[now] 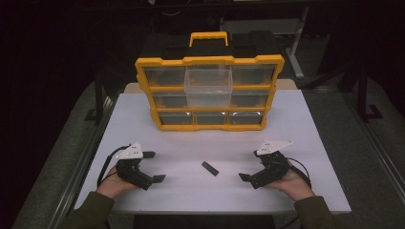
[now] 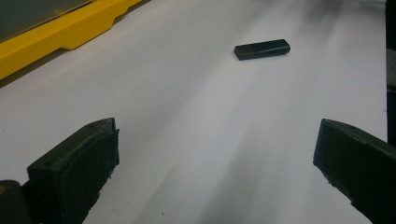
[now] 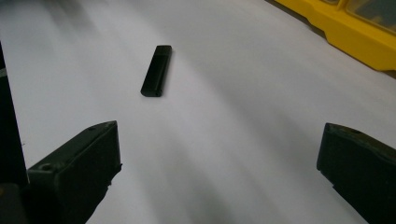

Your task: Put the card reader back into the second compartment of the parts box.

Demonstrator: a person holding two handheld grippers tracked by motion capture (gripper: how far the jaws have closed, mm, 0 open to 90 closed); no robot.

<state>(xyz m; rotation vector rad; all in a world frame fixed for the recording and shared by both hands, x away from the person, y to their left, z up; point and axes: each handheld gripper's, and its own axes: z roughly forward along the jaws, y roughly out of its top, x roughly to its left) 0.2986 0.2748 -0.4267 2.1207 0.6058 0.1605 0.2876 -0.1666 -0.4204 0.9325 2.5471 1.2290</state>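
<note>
down near the worktop's front edge, small black stick (image 1: 209,168) lying flat, left gripper (image 1: 154,166) and right gripper (image 1: 252,165) flanking it, both jaws wide, nothing held, yellow organiser (image 1: 208,61) at the back edge

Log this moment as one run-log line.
left gripper: open, empty | right gripper: open, empty | black stick: flat on table, between grippers | organizer: middle drawer out

The right gripper (image 3: 219,175) has its two black jaws wide apart at the bottom of the frame, with nothing between them but the white table (image 3: 243,107). A small black stick (image 3: 156,71) lies flat on the table in the upper left. A yellow box edge (image 3: 345,32) sits in the upper right corner.
</note>
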